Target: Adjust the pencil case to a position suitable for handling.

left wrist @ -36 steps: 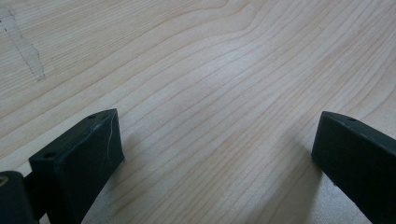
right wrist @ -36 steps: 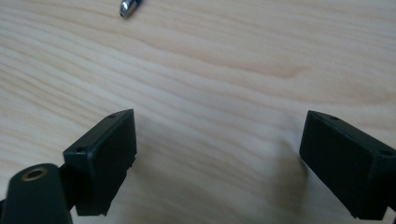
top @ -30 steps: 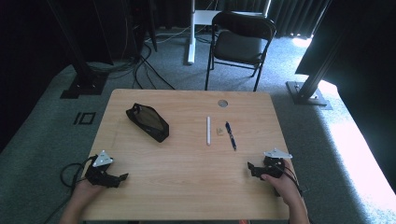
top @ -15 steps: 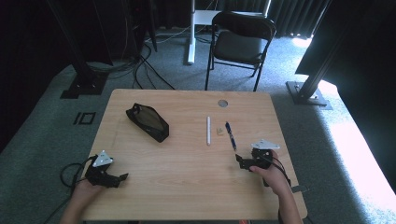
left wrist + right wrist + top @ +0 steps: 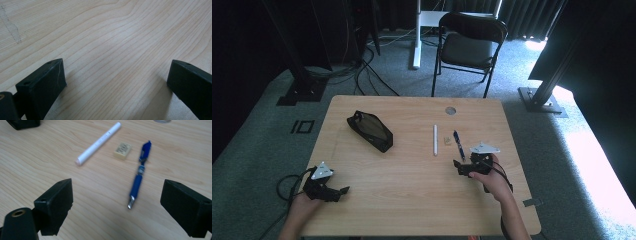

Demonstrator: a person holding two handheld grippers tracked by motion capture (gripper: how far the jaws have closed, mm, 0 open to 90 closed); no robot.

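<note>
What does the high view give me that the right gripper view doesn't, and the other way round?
High view alone: the black pouch lying whole at the table's left, the left gripper near the front left edge, the right gripper from outside, and the chair behind.

Right gripper view alone: that gripper's jaws spread wide, and the printing on the eraser.

Both: the blue pen, the white pen, the eraser between them, and the wooden table.
</note>
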